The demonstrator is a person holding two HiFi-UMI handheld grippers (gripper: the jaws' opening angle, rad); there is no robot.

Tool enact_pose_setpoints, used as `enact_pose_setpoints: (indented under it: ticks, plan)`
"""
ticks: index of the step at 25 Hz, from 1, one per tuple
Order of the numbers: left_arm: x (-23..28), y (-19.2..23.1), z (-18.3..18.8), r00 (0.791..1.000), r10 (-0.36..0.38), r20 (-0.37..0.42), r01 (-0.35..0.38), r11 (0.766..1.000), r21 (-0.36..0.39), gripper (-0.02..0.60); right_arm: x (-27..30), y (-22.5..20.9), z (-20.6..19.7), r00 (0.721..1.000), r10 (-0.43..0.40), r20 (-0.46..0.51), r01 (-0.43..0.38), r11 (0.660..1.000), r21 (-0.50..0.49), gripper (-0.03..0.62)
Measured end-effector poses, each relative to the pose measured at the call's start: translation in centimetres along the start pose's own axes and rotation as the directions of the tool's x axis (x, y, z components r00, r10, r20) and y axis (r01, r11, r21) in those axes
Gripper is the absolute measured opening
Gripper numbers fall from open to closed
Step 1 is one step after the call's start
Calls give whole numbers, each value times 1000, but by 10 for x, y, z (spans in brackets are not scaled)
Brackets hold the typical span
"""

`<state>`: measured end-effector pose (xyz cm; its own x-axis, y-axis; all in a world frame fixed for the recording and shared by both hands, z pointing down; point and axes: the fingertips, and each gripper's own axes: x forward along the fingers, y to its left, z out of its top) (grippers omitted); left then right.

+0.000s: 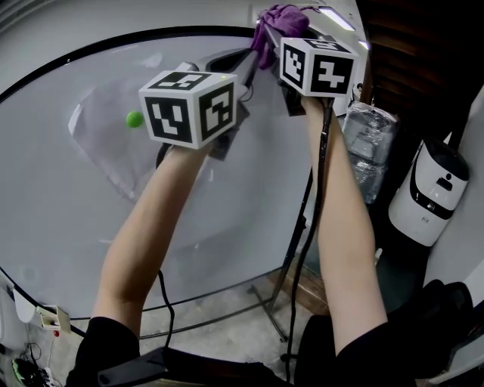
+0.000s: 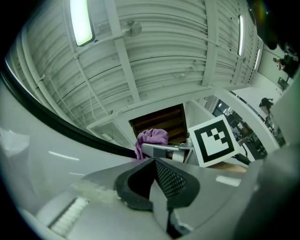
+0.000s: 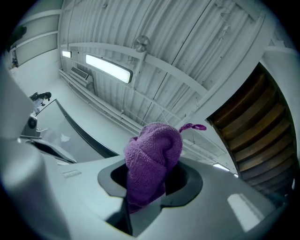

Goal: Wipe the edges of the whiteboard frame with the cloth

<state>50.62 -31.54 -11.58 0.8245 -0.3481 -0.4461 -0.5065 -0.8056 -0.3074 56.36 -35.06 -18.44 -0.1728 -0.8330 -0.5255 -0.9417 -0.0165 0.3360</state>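
The whiteboard's black frame [image 1: 151, 33] arcs across the top of the head view. A bunched purple cloth [image 1: 277, 23] is held up at the board's top right corner, against or just over the frame; contact is not clear. My right gripper [image 1: 272, 42] is shut on the cloth [image 3: 152, 161], which fills the right gripper [image 3: 150, 183] jaws and bulges above them, with the frame [image 3: 84, 133] running just behind to the left. My left gripper [image 1: 243, 69] is raised close beside it, just below the frame. The left gripper [image 2: 157, 180] is shut and holds nothing. Beyond it show the cloth [image 2: 152, 138] and frame [image 2: 56, 124].
A green magnet [image 1: 134, 119] sticks to the board's white face. The board's metal stand [image 1: 281, 298] reaches the floor below. To the right stand a large water bottle [image 1: 369, 147] and a white appliance [image 1: 435, 189]. A cable hangs from the right gripper.
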Motion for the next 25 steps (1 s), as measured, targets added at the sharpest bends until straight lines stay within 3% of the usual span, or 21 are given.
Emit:
enact_pose_setpoints:
  ticks: [25]
  plan:
    - [60, -31, -29, 999, -48, 2, 48, 998, -35, 3, -14, -87, -34, 997, -72, -23, 72, 997, 14, 149]
